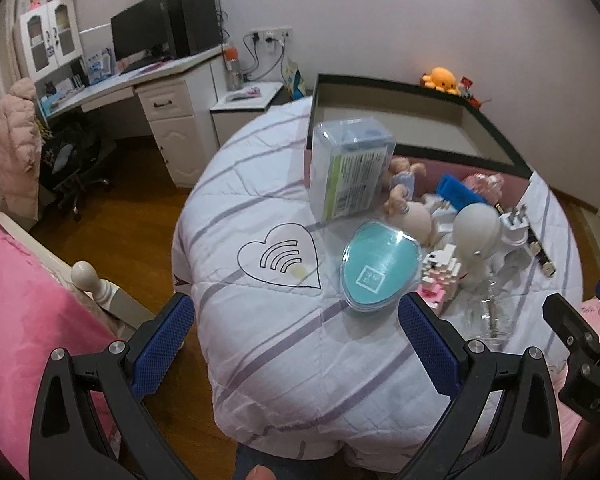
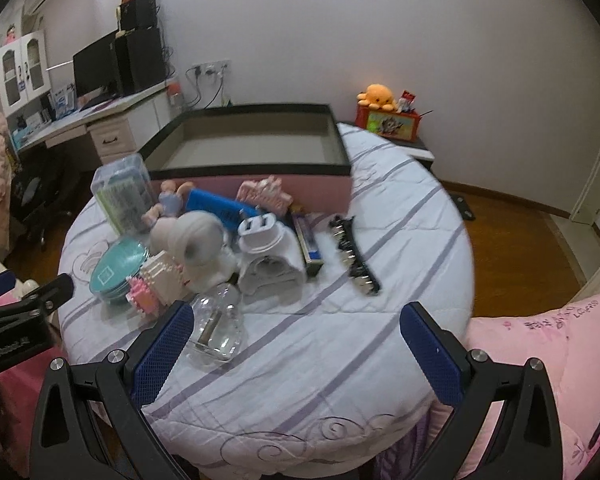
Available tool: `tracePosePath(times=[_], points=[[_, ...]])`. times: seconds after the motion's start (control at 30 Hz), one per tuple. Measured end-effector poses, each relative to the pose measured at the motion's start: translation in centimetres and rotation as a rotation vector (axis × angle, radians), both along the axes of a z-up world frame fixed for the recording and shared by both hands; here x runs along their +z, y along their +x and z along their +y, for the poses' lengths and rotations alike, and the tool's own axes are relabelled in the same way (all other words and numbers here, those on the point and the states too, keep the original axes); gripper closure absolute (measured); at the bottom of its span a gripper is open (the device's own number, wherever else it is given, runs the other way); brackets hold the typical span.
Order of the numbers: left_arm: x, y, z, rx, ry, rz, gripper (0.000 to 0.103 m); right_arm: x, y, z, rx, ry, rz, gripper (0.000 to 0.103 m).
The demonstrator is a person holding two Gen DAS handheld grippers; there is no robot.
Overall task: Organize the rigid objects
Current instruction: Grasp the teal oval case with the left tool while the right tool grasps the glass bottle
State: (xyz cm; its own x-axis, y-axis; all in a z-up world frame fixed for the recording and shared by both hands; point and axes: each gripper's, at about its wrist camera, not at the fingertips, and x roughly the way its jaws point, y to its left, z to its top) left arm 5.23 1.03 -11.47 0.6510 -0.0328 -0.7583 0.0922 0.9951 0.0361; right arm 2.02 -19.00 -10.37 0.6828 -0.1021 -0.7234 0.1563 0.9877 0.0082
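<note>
Clutter of rigid things, among them a teal case (image 1: pixel 380 266), a white plug (image 2: pixel 269 254) and a clear box (image 1: pixel 350 170), lies on the quilted bench (image 2: pixel 340 344) before an open-topped tray (image 2: pixel 260 142), while the left claw (image 1: pixel 296 346) and right claw (image 2: pixel 296 354) hover wide open, holding nothing.

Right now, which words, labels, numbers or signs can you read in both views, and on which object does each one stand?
"GenRobot.AI", faint: side of the left gripper, seen from the right wrist.
Small white square mark: teal oval case; characters too small to read.
Green-and-white label: clear plastic box; print blurred.
Pink stitched writing: pink quilt; not legible.
Picture panel: red box under the orange plush; no readable words.
</note>
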Motion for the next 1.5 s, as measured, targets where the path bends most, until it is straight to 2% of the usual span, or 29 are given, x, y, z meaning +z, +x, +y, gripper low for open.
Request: tracePosePath(times=[0.23, 0.3, 0.5, 0.57, 0.7, 0.8, 0.9, 1.0, 1.2, 1.23, 1.33, 1.4, 1.47, 1.5], points=[[-2.4, 2.5, -0.3, -0.048, -0.001, 0.039, 0.000, -2.6, 2.0, 0.9, 0.020, 0.016, 0.062, 0.000], [-2.4, 2.8, -0.2, -0.068, -0.024, 0.031, 0.000, -3.1, 2.5, 1.1, 0.022, 0.020, 0.070, 0.000], [-2.3, 3.3, -1.2, -0.149, -0.015, 0.015, 0.000, -3.9, 3.5, 1.9, 0.058, 0.040, 0.083, 0.000], [-2.3, 3.3, -1.3, -0.164, 0.002, -0.004, 0.000, -4.1, 3.6, 2.1, 0.074, 0.048, 0.092, 0.005], [-2.5, 4.0, -1.9, -0.212, -0.016, 0.011, 0.000, -4.4, 3.7, 2.4, 0.081, 0.046, 0.100, 0.006], [-2.7, 4.2, -2.9, -0.249, 0.000, 0.023, 0.000, -4.4, 3.6, 2.4, 0.091, 0.048, 0.106, 0.011], [-3.1, 4.8, -2.8, -0.241, 0.003, 0.031, 0.000, -4.5, 3.5, 2.2, 0.087, 0.058, 0.109, 0.016], [-4.0, 5.8, -2.0, -0.223, -0.050, 0.064, 0.000, -4.8, 3.7, 2.3, 0.080, 0.069, 0.110, 0.019], [-4.5, 6.3, -1.4, -0.203, -0.084, 0.069, 0.001, -5.5, 4.1, 2.7, 0.087, 0.091, 0.107, 0.033], [-4.6, 6.4, -1.2, -0.204, -0.109, 0.082, 0.002, -5.5, 4.1, 2.7, 0.094, 0.092, 0.102, 0.036], [-4.8, 6.5, -0.9, -0.206, -0.146, 0.098, 0.016, -5.2, 3.8, 2.5, 0.102, 0.108, 0.096, 0.051], [-4.7, 6.3, -1.0, -0.210, -0.147, 0.100, 0.038, -5.1, 3.7, 2.1, 0.103, 0.120, 0.095, 0.051], [-4.5, 6.2, -1.1, -0.210, -0.150, 0.102, 0.047, -5.0, 3.5, 1.8, 0.102, 0.136, 0.092, 0.051], [-4.5, 6.2, -1.0, -0.209, -0.159, 0.106, 0.047, -4.9, 3.3, 1.7, 0.102, 0.141, 0.090, 0.051]])
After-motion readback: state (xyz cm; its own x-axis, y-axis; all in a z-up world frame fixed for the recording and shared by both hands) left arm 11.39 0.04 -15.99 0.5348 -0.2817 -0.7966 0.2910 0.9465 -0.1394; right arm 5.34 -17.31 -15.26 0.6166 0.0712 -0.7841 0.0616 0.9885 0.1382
